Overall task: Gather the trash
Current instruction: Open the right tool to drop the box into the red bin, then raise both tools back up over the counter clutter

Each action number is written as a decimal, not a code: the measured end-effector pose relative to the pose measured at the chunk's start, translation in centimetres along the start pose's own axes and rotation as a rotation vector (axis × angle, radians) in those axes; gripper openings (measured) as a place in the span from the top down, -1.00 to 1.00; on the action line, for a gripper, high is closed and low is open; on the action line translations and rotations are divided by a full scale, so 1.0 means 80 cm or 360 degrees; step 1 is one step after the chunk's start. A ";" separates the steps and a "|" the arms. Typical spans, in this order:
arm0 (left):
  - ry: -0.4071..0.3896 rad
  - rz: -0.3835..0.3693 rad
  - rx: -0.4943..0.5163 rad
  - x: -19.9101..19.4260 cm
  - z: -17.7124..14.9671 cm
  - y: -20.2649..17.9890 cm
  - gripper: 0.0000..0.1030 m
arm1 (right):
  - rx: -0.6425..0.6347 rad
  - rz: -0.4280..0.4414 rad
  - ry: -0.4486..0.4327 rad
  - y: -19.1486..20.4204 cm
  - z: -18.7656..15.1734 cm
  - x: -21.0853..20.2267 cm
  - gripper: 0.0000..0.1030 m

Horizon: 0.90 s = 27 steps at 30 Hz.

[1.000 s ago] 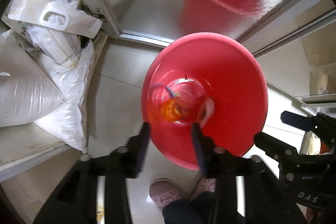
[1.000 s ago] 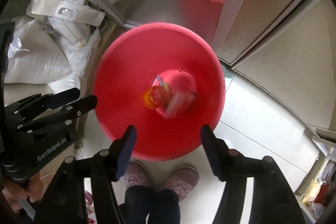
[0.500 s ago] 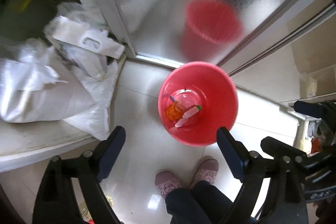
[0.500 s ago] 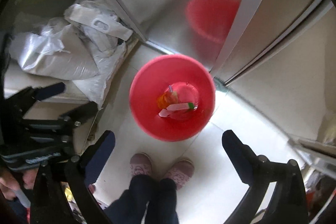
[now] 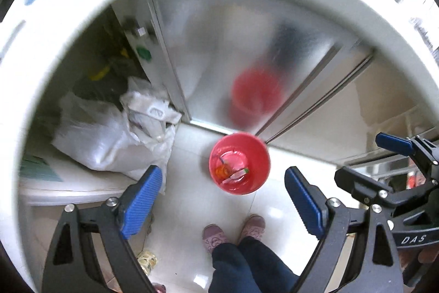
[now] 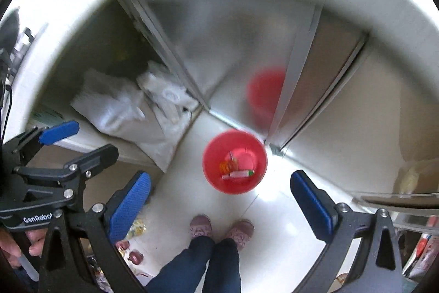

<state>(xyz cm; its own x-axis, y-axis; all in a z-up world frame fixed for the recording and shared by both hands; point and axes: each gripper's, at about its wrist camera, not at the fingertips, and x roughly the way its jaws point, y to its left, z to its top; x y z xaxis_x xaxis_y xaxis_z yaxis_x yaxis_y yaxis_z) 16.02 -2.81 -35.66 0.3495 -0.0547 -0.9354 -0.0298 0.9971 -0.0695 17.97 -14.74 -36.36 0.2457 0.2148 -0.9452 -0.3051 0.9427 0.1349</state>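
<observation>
A round red bin stands on the white tiled floor before a frosted metal door, holding an orange wrapper, a white tube with green tip and clear plastic. Left gripper and right gripper hang above it, both released and empty

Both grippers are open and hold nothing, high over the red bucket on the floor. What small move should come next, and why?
Probably swing the left gripper toward the small wrapper on the floor beside the counter base. Both it and the right gripper are open and empty, and the red bucket already holds an orange piece and a tube, so more loose trash looks like the next target.
</observation>
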 end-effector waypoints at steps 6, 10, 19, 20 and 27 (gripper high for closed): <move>-0.0148 -0.0003 0.0012 -0.123 0.027 -0.012 -0.77 | 0.0001 0.0002 -0.0175 0.018 0.024 -0.121 -0.98; -0.0270 0.0019 0.0043 -0.188 0.053 -0.016 -0.80 | -0.0016 0.0008 -0.0287 0.023 0.037 -0.176 -0.98; -0.0446 0.0035 -0.0023 -0.264 0.130 0.008 -0.81 | -0.0019 0.0023 -0.0455 0.038 0.106 -0.235 -0.98; -0.0454 0.0046 -0.0035 -0.268 0.138 0.010 -0.81 | -0.0035 0.0030 -0.0464 0.040 0.116 -0.237 -0.98; -0.0438 -0.0006 -0.0097 -0.249 0.226 0.054 -0.81 | -0.0031 -0.0006 -0.0521 0.050 0.193 -0.230 -0.98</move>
<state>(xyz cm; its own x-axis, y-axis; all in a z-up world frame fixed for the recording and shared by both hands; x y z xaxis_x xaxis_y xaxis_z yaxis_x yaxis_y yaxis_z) 25.89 3.56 -11.03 0.5905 -0.0340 -0.8063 -0.0813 0.9915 -0.1013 26.41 -11.03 -13.82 0.5288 0.2847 -0.7996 -0.3200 0.9394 0.1228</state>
